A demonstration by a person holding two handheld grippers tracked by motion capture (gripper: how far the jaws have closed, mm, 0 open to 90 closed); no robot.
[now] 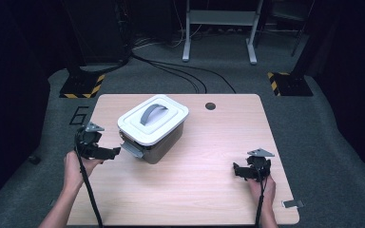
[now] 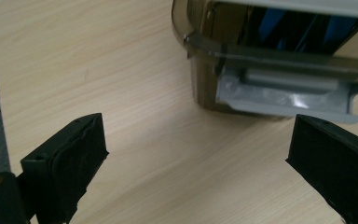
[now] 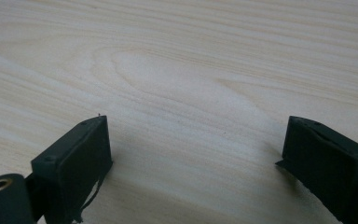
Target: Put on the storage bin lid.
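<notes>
A dim lab: hazard-striped stand bases (image 1: 81,87), floor cables (image 1: 180,71), grey carpet (image 1: 323,128), wooden table (image 1: 209,161).

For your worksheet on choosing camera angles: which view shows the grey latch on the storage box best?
The left gripper view: the latch sits close and large, flipped out under the box rim. The high view shows it small at the box's near end. The right gripper view faces bare table.
</notes>
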